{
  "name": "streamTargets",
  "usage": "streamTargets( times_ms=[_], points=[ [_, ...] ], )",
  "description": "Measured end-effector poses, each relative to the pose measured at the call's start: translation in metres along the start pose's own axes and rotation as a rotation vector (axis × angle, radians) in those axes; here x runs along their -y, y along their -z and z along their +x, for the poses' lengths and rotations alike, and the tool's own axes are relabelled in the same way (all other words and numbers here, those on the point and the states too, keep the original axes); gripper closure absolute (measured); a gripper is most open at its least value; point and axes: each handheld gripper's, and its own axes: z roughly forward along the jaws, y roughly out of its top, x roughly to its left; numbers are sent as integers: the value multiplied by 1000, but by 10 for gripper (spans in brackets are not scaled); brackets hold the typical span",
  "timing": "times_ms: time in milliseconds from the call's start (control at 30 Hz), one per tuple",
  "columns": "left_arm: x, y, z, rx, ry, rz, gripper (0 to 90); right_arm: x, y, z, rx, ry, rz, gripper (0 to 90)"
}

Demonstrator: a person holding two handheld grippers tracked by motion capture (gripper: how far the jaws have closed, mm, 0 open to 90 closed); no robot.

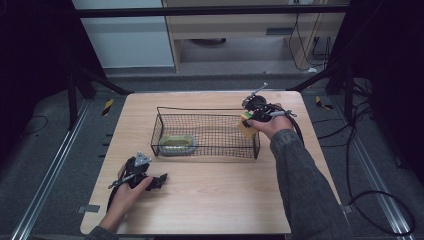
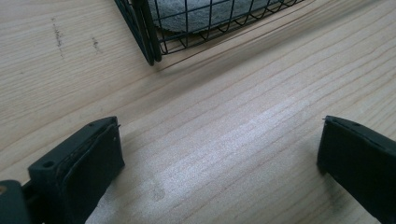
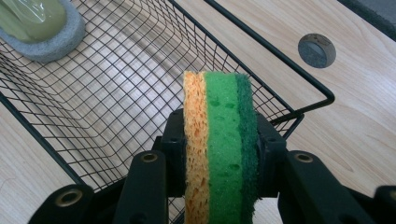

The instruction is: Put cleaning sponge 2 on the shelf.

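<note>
Sponge (image 3: 219, 140), orange, green and dark-green layers, sits on edge, clamped between the jaws of the right gripper (image 1: 248, 120) at the right end of the wire basket (image 1: 205, 111), above its rim. Inside the basket's left end lies a grey pad (image 1: 177, 144) with a yellowish wrapped top. Left gripper (image 1: 159, 180) rests on the wooden table (image 1: 210, 200) near the basket's front corner, jaws wide apart, nothing between them.
</note>
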Motion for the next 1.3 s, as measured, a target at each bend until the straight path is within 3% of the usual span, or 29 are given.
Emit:
streamTargets(
  times_ms=[433,1300],
  points=[
    [0,0,0,1,-1,0,0,6,-9,1,-4,-6,18,642],
    [0,0,0,1,-1,0,0,9,-40,1,34,-42,64,638]
  ],
)
